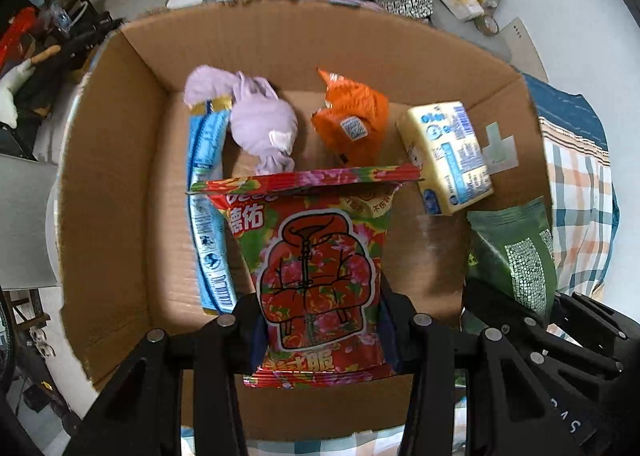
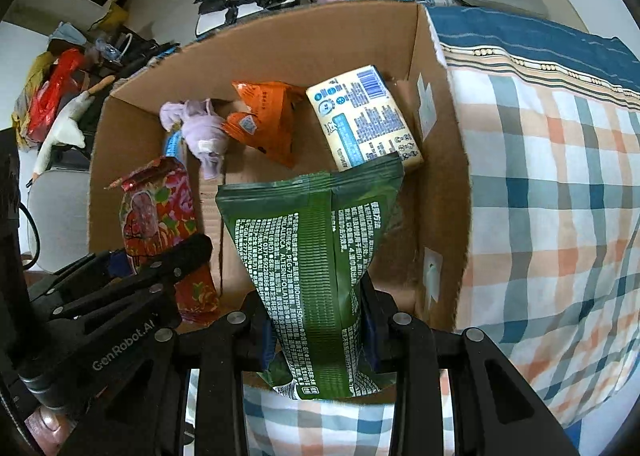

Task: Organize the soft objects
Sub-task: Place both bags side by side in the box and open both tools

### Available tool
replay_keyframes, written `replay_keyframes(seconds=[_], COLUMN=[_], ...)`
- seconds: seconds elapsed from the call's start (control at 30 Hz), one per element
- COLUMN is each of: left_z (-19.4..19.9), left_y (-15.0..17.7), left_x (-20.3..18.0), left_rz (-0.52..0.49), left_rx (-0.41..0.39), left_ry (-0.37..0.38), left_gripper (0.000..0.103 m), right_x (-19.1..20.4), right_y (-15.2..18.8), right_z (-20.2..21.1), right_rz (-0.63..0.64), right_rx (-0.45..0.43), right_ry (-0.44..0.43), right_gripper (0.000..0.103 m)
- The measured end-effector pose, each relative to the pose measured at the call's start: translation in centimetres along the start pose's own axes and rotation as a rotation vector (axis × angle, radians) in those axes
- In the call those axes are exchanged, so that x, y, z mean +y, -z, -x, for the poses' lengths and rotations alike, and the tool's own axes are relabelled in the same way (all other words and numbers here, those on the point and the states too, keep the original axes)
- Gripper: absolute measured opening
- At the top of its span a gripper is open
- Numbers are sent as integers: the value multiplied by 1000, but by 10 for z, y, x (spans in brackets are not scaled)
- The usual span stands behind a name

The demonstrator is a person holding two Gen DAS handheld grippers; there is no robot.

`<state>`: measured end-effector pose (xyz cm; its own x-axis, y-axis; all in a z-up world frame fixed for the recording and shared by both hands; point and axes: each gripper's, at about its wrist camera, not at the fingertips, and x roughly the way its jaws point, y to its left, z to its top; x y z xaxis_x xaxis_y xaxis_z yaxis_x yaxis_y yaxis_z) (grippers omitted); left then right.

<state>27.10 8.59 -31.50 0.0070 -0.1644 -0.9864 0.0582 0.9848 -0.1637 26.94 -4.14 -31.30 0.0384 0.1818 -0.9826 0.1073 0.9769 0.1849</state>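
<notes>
Both grippers hang over the open cardboard box (image 1: 104, 176), each carrying a soft pack. The left gripper (image 1: 320, 320) is clamped on the lower half of the red floral pack (image 1: 316, 256), which points forward over the near-left part of the box. The right gripper (image 2: 320, 320) is clamped on the green pack (image 2: 316, 256), held over the near-right part, its top edge close to the yellow tissue pack (image 2: 364, 120).

Already lying in the box are the yellow tissue pack on the right, the orange pouch (image 1: 352, 116) in the middle, the lilac cloth bundle (image 1: 256, 116) to its left, and a long blue packet (image 1: 208, 196) along the left wall. The box sits on a checked cloth (image 2: 552, 184).

The step in hand looks like setting both packs down. The bare floor shows between the blue packet and the tissue pack, so the red pack wants lowering flat into that gap, beside the blue packet rather than on it. The green pack fits best in the near-right corner, short of the tissue pack. Each should be brought low before release, so the slippery film does not slide onto a neighbour; letting go one at a time keeps the two grippers from bumping.
</notes>
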Motion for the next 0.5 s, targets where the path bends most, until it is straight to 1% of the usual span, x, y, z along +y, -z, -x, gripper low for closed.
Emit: replay_keyframes(seconds=[0.23,0.47,0.5], left_z=[-8,-2,1], left_y=[-2,-4,-4], left_x=[-5,-6,-6], left_rz=[-11,4,6], left_rx=[27,18,12], left_ry=[-13,-42,-48], left_gripper=[42,43,43], right_x=[-3,-6,-4], right_y=[-7,-10,-9], right_z=[-16,-20,-19], right_rz=[-7,-8,-4], right_rx=[17,27,25], right_ry=[13,19,20], right_gripper=[36,38,40])
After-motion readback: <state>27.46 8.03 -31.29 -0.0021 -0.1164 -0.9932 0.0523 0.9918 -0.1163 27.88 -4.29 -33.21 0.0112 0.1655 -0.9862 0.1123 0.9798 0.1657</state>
